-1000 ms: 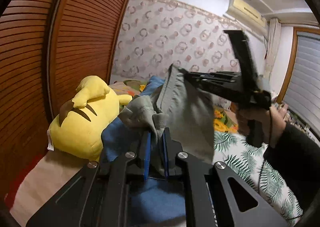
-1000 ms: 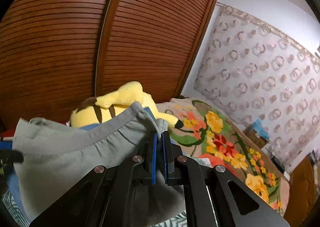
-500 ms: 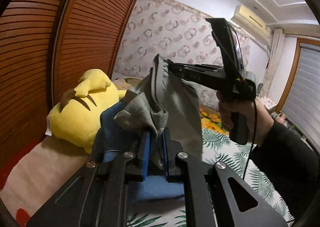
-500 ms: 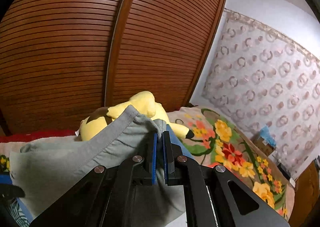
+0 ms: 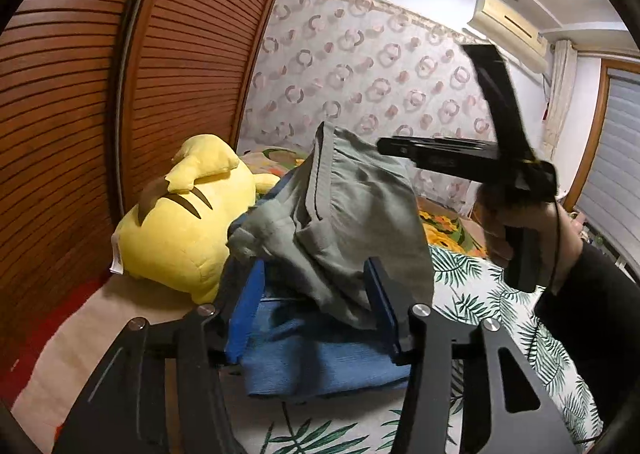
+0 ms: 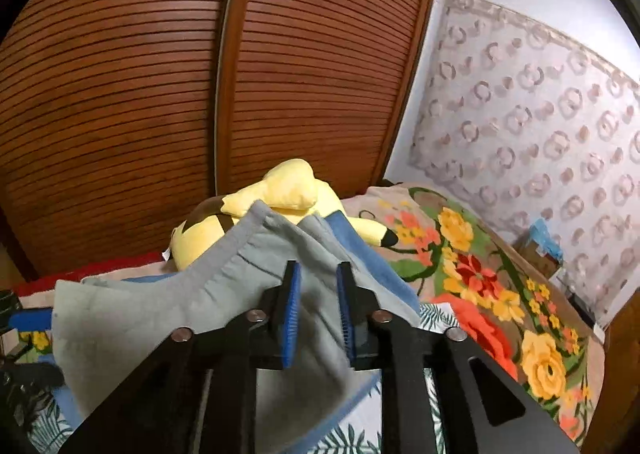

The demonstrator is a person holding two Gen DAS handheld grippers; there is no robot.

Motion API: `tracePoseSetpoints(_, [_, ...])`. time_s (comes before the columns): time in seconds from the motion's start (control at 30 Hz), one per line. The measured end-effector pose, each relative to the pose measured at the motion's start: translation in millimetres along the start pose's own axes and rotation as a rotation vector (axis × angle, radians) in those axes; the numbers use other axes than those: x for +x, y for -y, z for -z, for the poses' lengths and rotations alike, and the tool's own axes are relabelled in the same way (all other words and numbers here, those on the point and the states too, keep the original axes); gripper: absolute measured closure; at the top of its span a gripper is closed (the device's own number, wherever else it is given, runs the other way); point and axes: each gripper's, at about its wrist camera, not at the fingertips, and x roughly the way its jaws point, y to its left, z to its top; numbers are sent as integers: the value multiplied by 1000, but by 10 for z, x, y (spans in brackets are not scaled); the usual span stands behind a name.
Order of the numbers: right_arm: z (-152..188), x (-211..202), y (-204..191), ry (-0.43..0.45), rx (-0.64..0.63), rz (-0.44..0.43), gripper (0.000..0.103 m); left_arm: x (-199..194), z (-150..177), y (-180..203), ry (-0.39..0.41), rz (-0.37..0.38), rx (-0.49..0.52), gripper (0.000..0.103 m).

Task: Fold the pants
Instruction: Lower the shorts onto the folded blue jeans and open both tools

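Grey pants [image 5: 352, 214] hang in a loose bunch over a folded blue cloth [image 5: 320, 358] on the bed. My left gripper [image 5: 314, 266] is opening. Its blue pads stand wide apart with the lower folds of the pants lying slack between them. In the right wrist view the pants [image 6: 160, 314] drape across the front. My right gripper [image 6: 318, 268] is opening too, and grey cloth lies between its pads without being pinched. Seen from the left wrist, the right gripper [image 5: 382, 145] reaches level to the top edge of the pants, held by a hand [image 5: 520, 222] in a dark sleeve.
A yellow plush toy [image 5: 180, 222] lies against the slatted wooden wardrobe doors [image 5: 80, 114] on the left. The bed has a leaf-print sheet [image 5: 480, 294] and a flowered blanket [image 6: 480, 274]. A patterned wall [image 5: 360, 74] stands behind.
Both grippers' pads, pinched on the grey cloth in the earlier frames, now stand apart. The pants have sagged lower onto the blue cloth.
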Motion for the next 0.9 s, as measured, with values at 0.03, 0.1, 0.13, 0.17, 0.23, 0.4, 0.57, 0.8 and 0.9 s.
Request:
tracePoseSetpoints(0.03, [19, -16, 14, -5, 3, -4, 81, 7, -6, -10, -2, -6, 3, 50])
tracePoseSetpoints(0.1, [66, -17, 39, -23, 5, 10, 81, 29, -4, -27, -10, -17, 4, 50])
tracePoseSetpoints(0.13, [87, 7, 51, -36, 9, 11, 81, 43, 2, -36, -16, -21, 5, 50])
tracePoseSetpoints(0.17, [103, 48, 67, -51, 20, 7, 81, 67, 15, -43, -27, -34, 9, 50])
tracePoseSetpoints(0.23, [144, 124, 118, -79, 61, -6, 81, 110, 49, -50, -48, -54, 21, 50])
tracePoseSetpoints(0.4, [115, 217, 269, -80, 144, -2, 81, 165, 97, -88, -73, -59, 22, 50])
tracePoseSetpoints(0.57, [126, 170, 299, -69, 204, 11, 81, 135, 109, -55, -75, -66, 36, 50])
tracePoseSetpoints(0.8, [360, -205, 88, -50, 225, 28, 81, 67, 148, 26, -79, -83, 78, 50])
tracePoseSetpoints(0.9, [463, -406, -51, -50, 223, 40, 81, 16, 170, 47, -82, -82, 83, 50])
